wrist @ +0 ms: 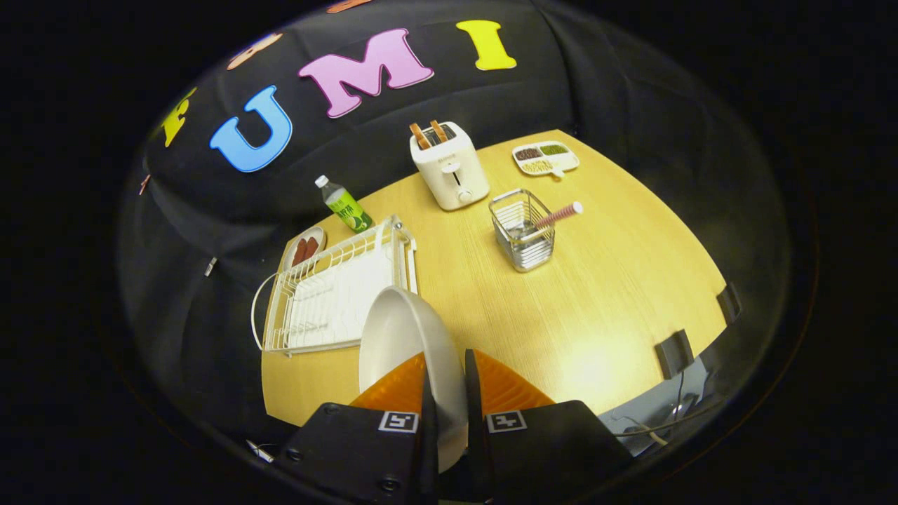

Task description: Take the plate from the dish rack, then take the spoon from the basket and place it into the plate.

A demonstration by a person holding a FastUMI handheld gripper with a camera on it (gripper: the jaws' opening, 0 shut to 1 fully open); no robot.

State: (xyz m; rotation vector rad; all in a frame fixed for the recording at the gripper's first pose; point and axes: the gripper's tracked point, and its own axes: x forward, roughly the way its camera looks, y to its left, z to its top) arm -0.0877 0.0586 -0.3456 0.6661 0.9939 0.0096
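One round white ceramic plate [400, 337] is standing on edge between the two fingers of the tongs [447, 393], which are pressing narrowly on its rim from both sides and holding it above the pale wooden table [603, 294]. The plate is hanging just beside the near right corner of the one white wire dish rack [330, 294], whose slots are lying bare over a white drip tray.

Beyond the fingers, near the middle of the table, one square silver wire basket [523, 231] is standing upright. One spoon with a pink-and-white striped handle [558, 215] is leaning in it, the handle sticking out over the basket's right rim.

Farther back, one white two-slot toaster [451, 168] is carrying two brown slices of toast [429, 133] upright in its slots. To its right, near the far table edge, one white divided tray [547, 158] is holding three portions of grains or beans: dark, green and pale. One green plastic bottle with a white cap [344, 203] is standing tilted in this view near the far left table edge, and one small oval dish [306, 247] with two reddish sausage-like pieces is sitting just behind the rack.

Two dark clamps [675, 353] are gripping the right table edge. Open tabletop is stretching between the plate, the basket and that right edge.
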